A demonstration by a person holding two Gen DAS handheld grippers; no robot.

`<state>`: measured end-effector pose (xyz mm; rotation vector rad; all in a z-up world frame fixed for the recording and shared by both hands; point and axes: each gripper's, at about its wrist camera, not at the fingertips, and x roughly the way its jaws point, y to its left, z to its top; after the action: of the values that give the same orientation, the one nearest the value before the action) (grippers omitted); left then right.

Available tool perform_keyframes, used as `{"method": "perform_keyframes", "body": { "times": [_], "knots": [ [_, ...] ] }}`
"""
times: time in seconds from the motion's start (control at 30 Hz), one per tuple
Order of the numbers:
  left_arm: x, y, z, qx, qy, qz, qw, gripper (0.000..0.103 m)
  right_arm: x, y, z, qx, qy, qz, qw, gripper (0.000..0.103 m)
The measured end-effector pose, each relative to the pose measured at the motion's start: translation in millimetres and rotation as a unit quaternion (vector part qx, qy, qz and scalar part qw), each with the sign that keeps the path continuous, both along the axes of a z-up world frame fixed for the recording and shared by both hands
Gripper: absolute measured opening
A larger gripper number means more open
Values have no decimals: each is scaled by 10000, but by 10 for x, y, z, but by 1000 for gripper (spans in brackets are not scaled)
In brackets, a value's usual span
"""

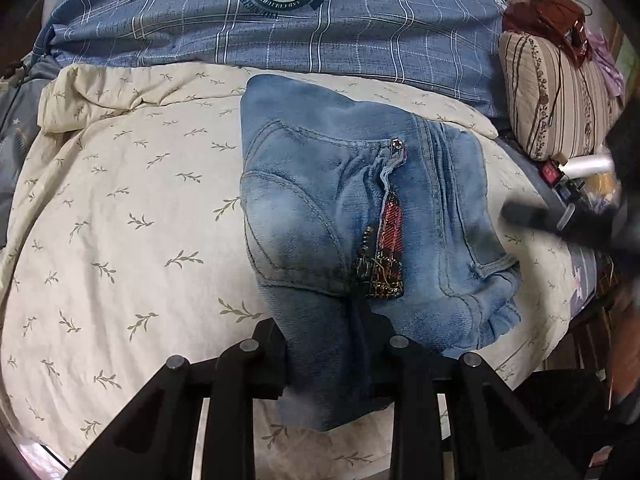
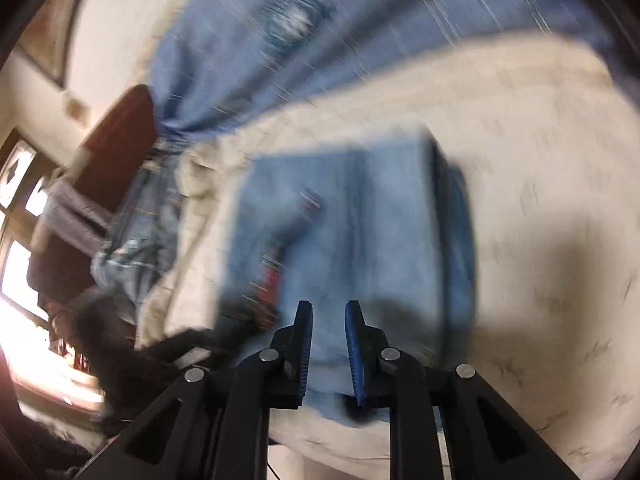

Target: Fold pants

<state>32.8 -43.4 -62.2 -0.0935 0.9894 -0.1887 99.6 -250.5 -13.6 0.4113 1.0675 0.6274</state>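
Note:
Light blue jeans lie folded into a compact bundle on the cream leaf-print quilt, zipper and red plaid lining showing. My left gripper is at the near edge of the bundle, its fingers closed on a hanging fold of denim. In the blurred right wrist view the jeans lie just ahead. My right gripper hovers over their near edge with its blue-padded fingers apart and nothing between them. It also shows as a dark blur at the right of the left wrist view.
A blue plaid duvet is bunched at the far side of the bed. A striped pillow and small clutter sit at the right. Dark wooden furniture and a bright window are at the left.

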Motion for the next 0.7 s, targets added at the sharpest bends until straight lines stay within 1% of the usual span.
{"method": "perform_keyframes", "body": {
  "times": [0.03, 0.07, 0.1, 0.13, 0.2, 0.27, 0.3, 0.33, 0.37, 0.4, 0.47, 0.5, 0.53, 0.57, 0.6, 0.63, 0.67, 0.7],
  "knots": [
    [-2, 15, 9, -41, 0, 0, 10000, 30, 39, 37, 139, -18, -117, 59, 9999, 22],
    [6, 29, 9, -95, 6, 4, 10000, 31, 95, 82, 245, -120, -223, 101, 9996, 26],
    [9, 48, 1, -145, 11, 1, 9999, 31, 181, 127, 315, -258, -291, 108, 9992, 31],
    [4, 69, -8, -178, 12, -9, 9998, 32, 298, 168, 336, -359, -255, 78, 9990, 33],
    [4, 103, -20, -281, 30, -13, 9996, 33, 564, 238, 201, -416, -29, 67, 9991, 37],
    [14, 138, -32, -355, 49, -15, 9994, 38, 787, 249, -112, -429, 457, -56, 9980, 37],
    [17, 145, -31, -399, 43, -22, 9992, 39, 925, 240, -417, -565, 892, -140, 9943, 35],
    [23, 150, -34, -393, 36, -26, 9992, 41, 972, 200, -577, -324, 1116, -252, 9929, 35],
    [28, 157, -36, -386, 43, -14, 9992, 44, 983, 125, -619, 13, 1160, -397, 9925, 34],
    [29, 164, -35, -372, 45, 11, 9993, 45, 970, 103, -590, 64, 1190, -454, 9918, 34],
    [23, 175, -23, -406, 47, 11, 9992, 46, 904, 146, -498, -223, 1058, -361, 9935, 35],
    [15, 209, -5, -523, 57, 46, 9986, 47, 840, 146, -418, -266, 995, -345, 9941, 37],
    [9, 267, 20, -691, 65, 114, 9975, 53, 752, 132, -326, -204, 899, -301, 9953, 39],
    [7, 327, 39, -853, 56, 176, 9962, 59, 635, 99, -232, -202, 755, -251, 9966, 54],
    [-9, 402, 63, -1039, 26, 266, 9942, 61, 537, 50, -179, -278, 656, -294, 9970, 69],
    [-28, 508, 99, -1257, -18, 392, 9913, 66, 435, -49, -115, -392, 522, -411, 9970, 73],
    [-29, 579, 125, -1367, -38, 450, 9896, 68, 339, -166, -73, -460, 412, -509, 9968, 75],
    [-24, 622, 139, -1414, -52, 500, 9887, 68, 283, -254, -64, -479, 384, -560, 9965, 75]
  ]
}}
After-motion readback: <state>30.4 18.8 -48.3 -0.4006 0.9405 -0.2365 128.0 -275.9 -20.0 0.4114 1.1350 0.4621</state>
